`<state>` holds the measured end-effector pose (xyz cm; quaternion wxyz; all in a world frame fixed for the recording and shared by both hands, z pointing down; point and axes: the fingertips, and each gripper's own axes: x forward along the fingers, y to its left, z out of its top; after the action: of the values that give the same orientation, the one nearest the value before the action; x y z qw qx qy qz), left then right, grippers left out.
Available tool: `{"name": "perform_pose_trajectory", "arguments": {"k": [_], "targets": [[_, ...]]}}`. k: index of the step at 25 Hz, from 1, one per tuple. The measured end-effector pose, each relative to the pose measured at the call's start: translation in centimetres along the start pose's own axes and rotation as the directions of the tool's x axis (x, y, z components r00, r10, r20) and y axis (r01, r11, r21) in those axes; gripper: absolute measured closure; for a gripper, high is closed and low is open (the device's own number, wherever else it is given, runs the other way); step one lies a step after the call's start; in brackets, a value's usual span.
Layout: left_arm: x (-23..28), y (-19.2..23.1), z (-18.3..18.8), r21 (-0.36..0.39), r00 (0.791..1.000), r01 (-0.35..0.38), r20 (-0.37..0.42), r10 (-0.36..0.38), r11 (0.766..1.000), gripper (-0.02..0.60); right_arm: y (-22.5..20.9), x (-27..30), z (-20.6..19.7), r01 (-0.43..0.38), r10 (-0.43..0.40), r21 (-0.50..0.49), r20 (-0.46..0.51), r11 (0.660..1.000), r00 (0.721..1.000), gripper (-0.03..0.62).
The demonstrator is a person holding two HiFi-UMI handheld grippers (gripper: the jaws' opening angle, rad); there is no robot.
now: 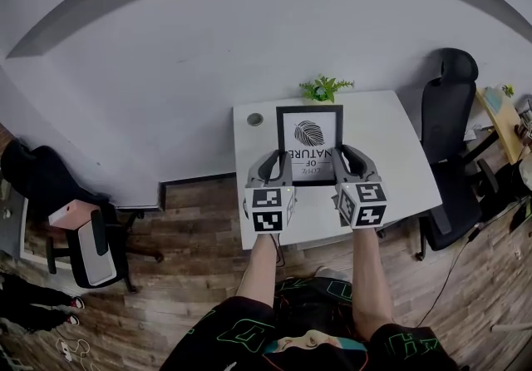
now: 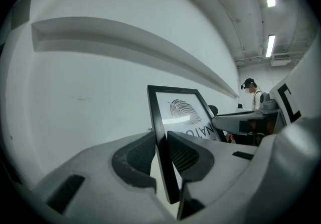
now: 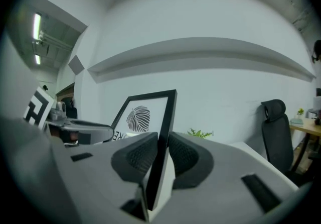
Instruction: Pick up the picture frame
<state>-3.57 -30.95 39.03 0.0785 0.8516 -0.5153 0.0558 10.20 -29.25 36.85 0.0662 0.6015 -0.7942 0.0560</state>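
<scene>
Head view: the picture frame (image 1: pixel 309 145) hangs over the middle of the table (image 1: pixel 399 153), its long axis running toward the back edge. The left claw (image 2: pixel 161 142) is clamped partway shut on the frame's left rail, the right claw (image 3: pixel 163 150) likewise on its right rail, both by the near corners, so neither hand leads

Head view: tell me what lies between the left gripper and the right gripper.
The picture frame, its side edges clamped by the left gripper and the right gripper; the head view shows it.
</scene>
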Motion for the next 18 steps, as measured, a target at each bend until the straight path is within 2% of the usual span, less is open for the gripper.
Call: {"name": "perform_pose_trajectory", "arguments": {"k": [9, 18], "targets": [[-0.3, -0.6, 2.7, 0.017, 0.996, 0.019, 0.084, -0.02, 1.0, 0.502, -0.3, -1.0, 2.8, 0.023, -0.02, -0.037, 0.083, 0.999, 0.996, 0.517], [-0.5, -1.5, 3.6, 0.022, 0.992, 0.037, 0.117, -0.039, 0.999, 0.502, -0.6, -2.2, 4.0, 0.044, -0.036, -0.065, 0.124, 0.997, 0.992, 0.517]]}}
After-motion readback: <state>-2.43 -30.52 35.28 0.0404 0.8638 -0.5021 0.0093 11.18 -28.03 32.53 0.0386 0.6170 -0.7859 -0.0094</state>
